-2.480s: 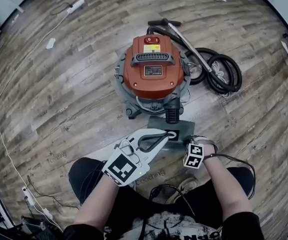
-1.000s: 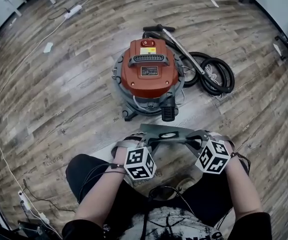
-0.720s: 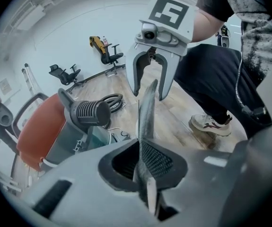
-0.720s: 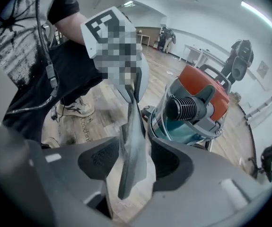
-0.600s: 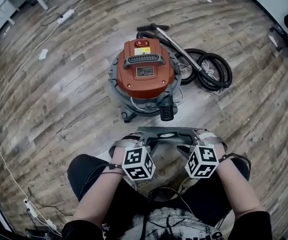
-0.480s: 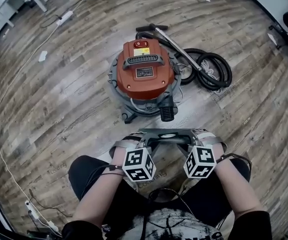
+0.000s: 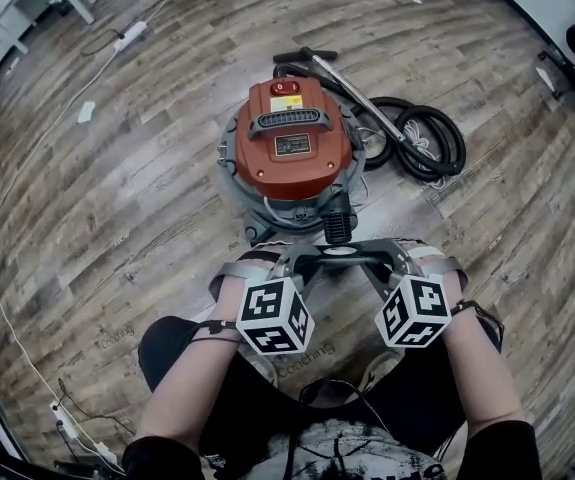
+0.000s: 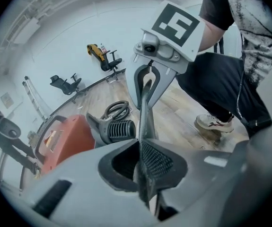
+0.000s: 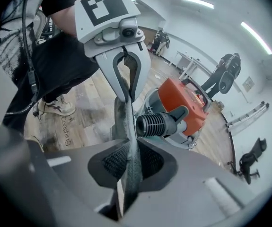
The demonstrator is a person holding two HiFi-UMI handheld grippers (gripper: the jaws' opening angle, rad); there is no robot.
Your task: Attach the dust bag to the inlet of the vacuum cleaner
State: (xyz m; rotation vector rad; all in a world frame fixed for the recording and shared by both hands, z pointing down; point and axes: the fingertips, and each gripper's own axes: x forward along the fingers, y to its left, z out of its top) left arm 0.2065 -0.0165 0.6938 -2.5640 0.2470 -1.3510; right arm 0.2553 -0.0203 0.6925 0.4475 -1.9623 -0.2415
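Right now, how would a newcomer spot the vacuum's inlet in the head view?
Find the orange vacuum cleaner in the middle of the wooden floor. On its side nearest the person, a short black ribbed tube sticks out, just beyond the grey dust bag: the inlet. Unlike the coiled hose beside the vacuum, it is stubby and fixed to the body.

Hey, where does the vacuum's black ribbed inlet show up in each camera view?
Head view: ribbed inlet at centre, just below the orange vacuum body.
Left gripper view: ribbed inlet left of centre, right of the orange vacuum body.
Right gripper view: ribbed inlet near centre, left of the orange vacuum body.
Shared landmark: the orange vacuum body.
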